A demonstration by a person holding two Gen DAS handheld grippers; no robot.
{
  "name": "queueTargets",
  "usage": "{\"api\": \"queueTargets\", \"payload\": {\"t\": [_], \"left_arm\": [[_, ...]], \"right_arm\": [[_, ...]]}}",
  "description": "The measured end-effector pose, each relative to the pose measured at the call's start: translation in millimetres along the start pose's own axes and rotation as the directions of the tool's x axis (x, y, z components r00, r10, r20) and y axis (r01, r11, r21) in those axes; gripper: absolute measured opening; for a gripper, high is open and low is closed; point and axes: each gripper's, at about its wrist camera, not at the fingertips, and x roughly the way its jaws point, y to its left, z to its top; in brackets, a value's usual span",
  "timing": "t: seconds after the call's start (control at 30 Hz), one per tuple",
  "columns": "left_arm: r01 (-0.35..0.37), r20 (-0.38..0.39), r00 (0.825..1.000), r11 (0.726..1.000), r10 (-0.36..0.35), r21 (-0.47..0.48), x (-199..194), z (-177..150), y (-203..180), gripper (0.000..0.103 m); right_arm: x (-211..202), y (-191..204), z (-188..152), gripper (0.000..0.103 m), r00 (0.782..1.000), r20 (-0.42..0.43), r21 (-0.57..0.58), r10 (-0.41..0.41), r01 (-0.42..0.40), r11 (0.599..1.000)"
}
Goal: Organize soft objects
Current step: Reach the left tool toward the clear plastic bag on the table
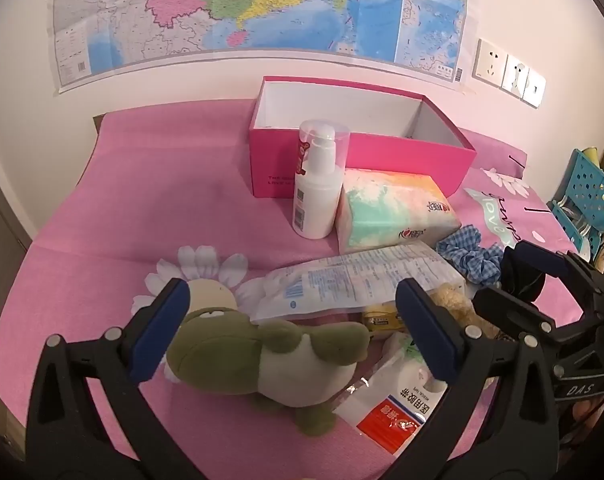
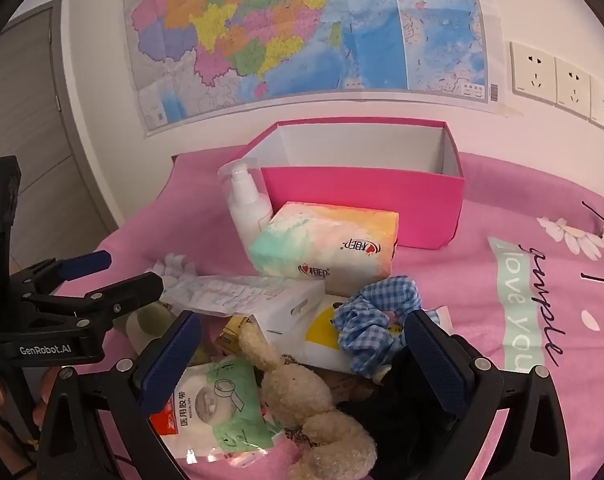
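Observation:
A green plush frog (image 1: pixel 269 364) lies on the pink bedsheet between the fingers of my open left gripper (image 1: pixel 302 332). A beige plush rabbit (image 2: pixel 302 396) lies between the fingers of my open right gripper (image 2: pixel 302 356); it also shows in the left wrist view (image 1: pixel 458 304). A blue checked scrunchie (image 2: pixel 376 320) lies just beyond the rabbit, seen also in the left wrist view (image 1: pixel 468 256). An open pink box (image 1: pixel 362 152) stands at the back, empty inside as far as I see; it also shows in the right wrist view (image 2: pixel 362 204).
A white pump bottle (image 1: pixel 318 184) and a tissue pack (image 1: pixel 394 208) stand in front of the box. Plastic packets (image 1: pixel 354 280), a medical tape packet (image 2: pixel 217 404) and a yellow item lie in the pile. A blue crate (image 1: pixel 586 196) sits at the right. A map hangs on the wall.

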Motion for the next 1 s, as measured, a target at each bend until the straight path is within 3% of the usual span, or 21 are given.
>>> {"api": "queueTargets", "payload": {"t": [0.73, 1.0], "left_arm": [[-0.003, -0.015, 1.0, 1.0, 0.003, 0.008, 7, -1, 0, 0.102], [0.013, -0.035, 0.999, 0.999, -0.012, 0.033, 17, -3, 7, 0.102]], "right_arm": [[12, 0, 3, 0.102, 1.0, -0.005, -0.038, 0.007, -0.007, 0.999], [26, 4, 4, 0.082, 0.999, -0.028, -0.09, 0.021, -0.023, 0.996]]}}
